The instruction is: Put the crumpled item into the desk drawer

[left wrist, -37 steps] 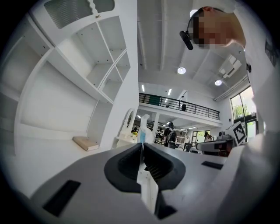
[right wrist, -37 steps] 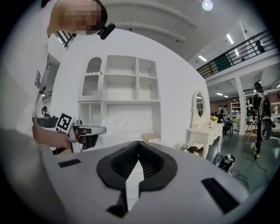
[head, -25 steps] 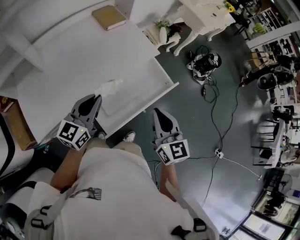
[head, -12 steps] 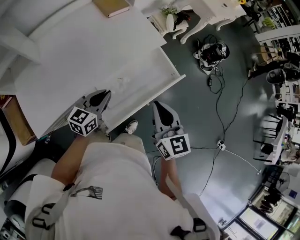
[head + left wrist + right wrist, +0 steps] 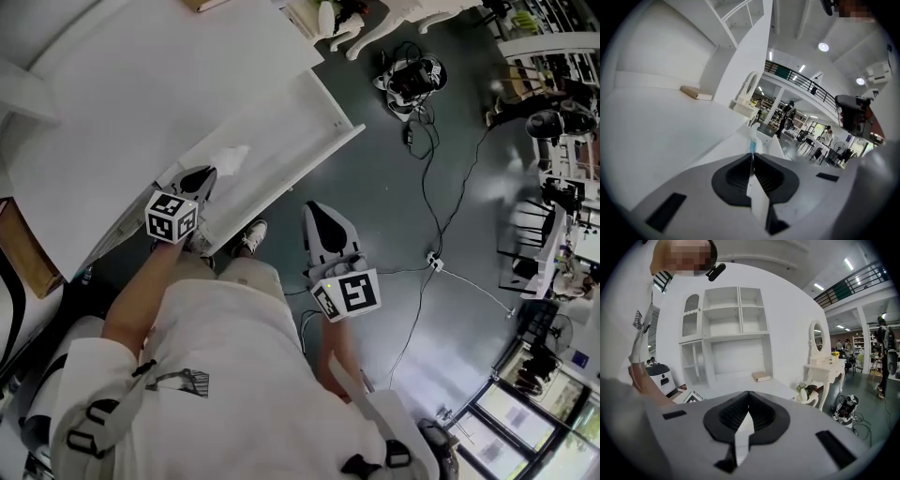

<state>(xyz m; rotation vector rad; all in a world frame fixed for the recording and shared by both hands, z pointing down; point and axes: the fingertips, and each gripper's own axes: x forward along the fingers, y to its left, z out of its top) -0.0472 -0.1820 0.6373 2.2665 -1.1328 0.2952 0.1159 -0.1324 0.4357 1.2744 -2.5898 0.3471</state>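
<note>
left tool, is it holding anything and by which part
The left tool is shut on the white crumpled item, pinching a thin edge of it at the jaw tips; the rest sticks out over the open drawer.

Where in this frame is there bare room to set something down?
The desktop is bare all along behind the drawer; the drawer floor right of the crumpled item is free. Its left end is crowded by the left tool.

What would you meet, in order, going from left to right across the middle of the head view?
brown box → left gripper → crumpled item → right gripper → white plug
</note>
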